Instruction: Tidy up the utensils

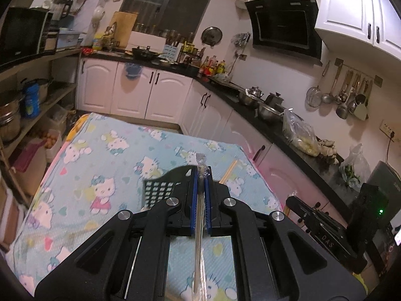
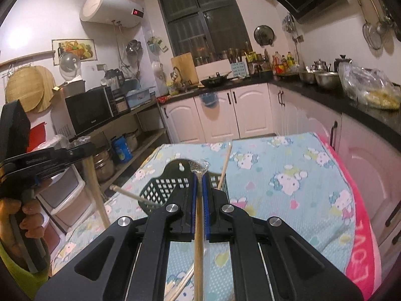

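Observation:
My left gripper [image 1: 200,173] is shut on a long utensil in a clear plastic sleeve [image 1: 199,215], held above the table. A black mesh utensil basket [image 1: 158,188] sits on the table just beyond and left of its fingers. My right gripper [image 2: 199,175] is shut on a wooden chopstick in a clear sleeve [image 2: 199,238]. The same basket [image 2: 165,188] lies just past its fingers, with one chopstick [image 2: 225,165] standing in it and another [image 2: 132,195] poking out to the left. The left gripper body shows at the left of the right wrist view [image 2: 47,163].
The table carries a light blue cartoon-cat cloth [image 1: 100,155] with a pink edge [image 2: 361,225]. A chopstick pair [image 1: 229,171] lies on the cloth to the right. White cabinets and a black counter [image 1: 275,125] with pots and bags run along the right. Shelves [image 1: 37,100] stand to the left.

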A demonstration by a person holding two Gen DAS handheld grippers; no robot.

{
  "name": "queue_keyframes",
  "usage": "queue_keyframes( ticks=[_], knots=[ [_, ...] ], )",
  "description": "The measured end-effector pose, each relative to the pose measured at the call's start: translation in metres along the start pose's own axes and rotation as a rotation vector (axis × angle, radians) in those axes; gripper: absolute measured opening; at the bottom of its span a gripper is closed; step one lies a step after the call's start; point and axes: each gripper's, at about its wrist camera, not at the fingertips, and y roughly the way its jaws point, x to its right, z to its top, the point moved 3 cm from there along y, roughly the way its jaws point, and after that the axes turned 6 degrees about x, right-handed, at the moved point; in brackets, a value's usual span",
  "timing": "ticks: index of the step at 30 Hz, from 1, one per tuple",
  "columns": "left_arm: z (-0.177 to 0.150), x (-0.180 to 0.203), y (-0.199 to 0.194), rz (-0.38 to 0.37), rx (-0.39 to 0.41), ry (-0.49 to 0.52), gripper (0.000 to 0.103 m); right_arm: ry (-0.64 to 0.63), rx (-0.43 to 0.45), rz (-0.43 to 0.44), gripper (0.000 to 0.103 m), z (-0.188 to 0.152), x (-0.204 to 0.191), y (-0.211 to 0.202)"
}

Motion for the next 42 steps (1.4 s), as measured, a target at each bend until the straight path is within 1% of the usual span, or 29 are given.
queue_keyframes(
  ticks=[8,15,22,25,31,35,42],
  knots=[
    [0.023,0.019,0.029,-0.016,0.012,0.037,0.001,-0.026,0.056,0.006,0.005,0.032,-0.004,0.014],
    [0.045,0.021,0.048,-0.007,0.04,0.051,0.001,-0.048,0.111,0.012,0.005,0.063,-0.009,0.03],
    [0.066,0.023,0.059,0.041,0.116,0.075,0.001,-0.079,0.146,0.022,0.005,0.082,-0.019,0.047],
    [0.072,0.023,0.064,0.051,0.141,0.07,0.001,-0.089,0.17,0.026,0.005,0.09,-0.021,0.054],
    [0.074,0.02,0.073,0.092,0.194,0.066,0.001,-0.1,0.195,0.019,0.005,0.098,-0.02,0.071],
    [0.069,0.013,0.085,0.109,0.195,0.055,0.001,-0.105,0.217,0.009,0.005,0.099,-0.016,0.081],
    [0.051,0.007,0.102,0.131,0.176,0.061,0.001,-0.089,0.241,-0.01,0.005,0.095,-0.004,0.1]
  ],
)
